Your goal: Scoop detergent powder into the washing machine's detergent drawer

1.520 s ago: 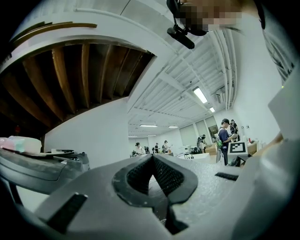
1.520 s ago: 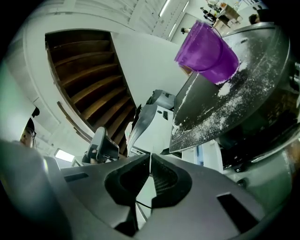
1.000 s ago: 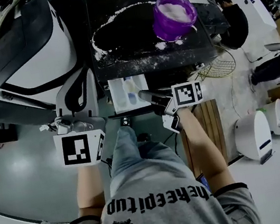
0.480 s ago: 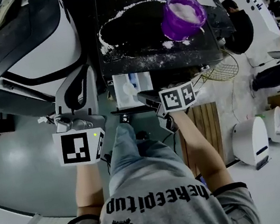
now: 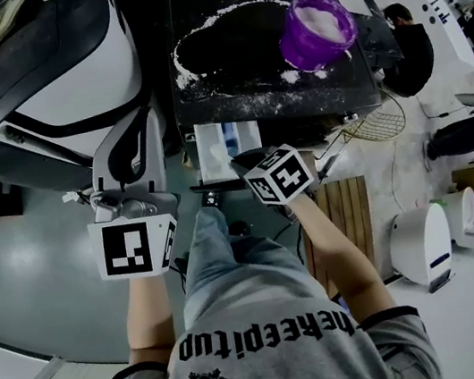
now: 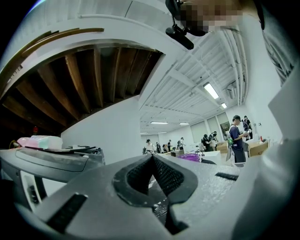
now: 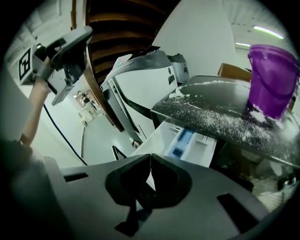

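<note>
The open detergent drawer (image 5: pixel 209 134) juts from the front of the black-topped washing machine (image 5: pixel 220 42); the right gripper view shows its white and blue compartments (image 7: pixel 187 140). A purple tub (image 5: pixel 315 27) of white powder stands on that top (image 7: pixel 271 79). My right gripper (image 5: pixel 239 162) is just above the drawer's near end, shut on a white scoop (image 5: pixel 218 153); only a thin white sliver shows between its jaws (image 7: pixel 150 157). My left gripper (image 5: pixel 142 126) hangs shut and empty left of the drawer (image 6: pixel 152 157), also seen raised (image 7: pixel 70 47).
Spilled powder (image 5: pixel 191 33) rings the machine top around the tub. A white and black appliance (image 5: pixel 44 73) stands to the left. A wooden pallet (image 5: pixel 357 199) and a white bin (image 5: pixel 423 237) lie on the floor at right. People (image 5: pixel 405 36) are behind.
The right gripper has shifted left toward the drawer and rolled, its marker cube turning. The left gripper has stayed put.
</note>
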### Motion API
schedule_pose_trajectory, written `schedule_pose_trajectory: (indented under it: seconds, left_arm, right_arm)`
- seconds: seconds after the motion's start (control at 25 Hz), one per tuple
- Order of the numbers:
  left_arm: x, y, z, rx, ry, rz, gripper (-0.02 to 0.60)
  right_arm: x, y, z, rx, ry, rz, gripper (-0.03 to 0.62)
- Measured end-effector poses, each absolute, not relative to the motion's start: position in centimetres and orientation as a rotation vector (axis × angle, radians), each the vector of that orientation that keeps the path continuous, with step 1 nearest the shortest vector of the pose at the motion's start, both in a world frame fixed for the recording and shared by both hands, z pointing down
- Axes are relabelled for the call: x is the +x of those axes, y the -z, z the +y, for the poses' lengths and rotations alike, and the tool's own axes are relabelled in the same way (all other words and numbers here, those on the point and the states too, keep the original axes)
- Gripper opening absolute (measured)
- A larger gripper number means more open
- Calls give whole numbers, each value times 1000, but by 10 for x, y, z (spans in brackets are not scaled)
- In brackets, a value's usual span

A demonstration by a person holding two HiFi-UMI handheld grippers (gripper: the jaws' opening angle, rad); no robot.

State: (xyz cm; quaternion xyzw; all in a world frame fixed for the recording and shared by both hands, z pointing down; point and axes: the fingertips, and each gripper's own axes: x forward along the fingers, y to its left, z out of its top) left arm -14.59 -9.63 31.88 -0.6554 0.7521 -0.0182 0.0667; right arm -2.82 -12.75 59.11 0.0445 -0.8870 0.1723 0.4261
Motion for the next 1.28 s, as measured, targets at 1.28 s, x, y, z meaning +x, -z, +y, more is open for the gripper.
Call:
schedule_pose_trajectory:
  seconds: [1.28]
  left_arm:
    - [-150,-319,-82,-1949,49,2289,3]
  right_arm:
    - [-27,-612,-105,-101,822,-1953,6]
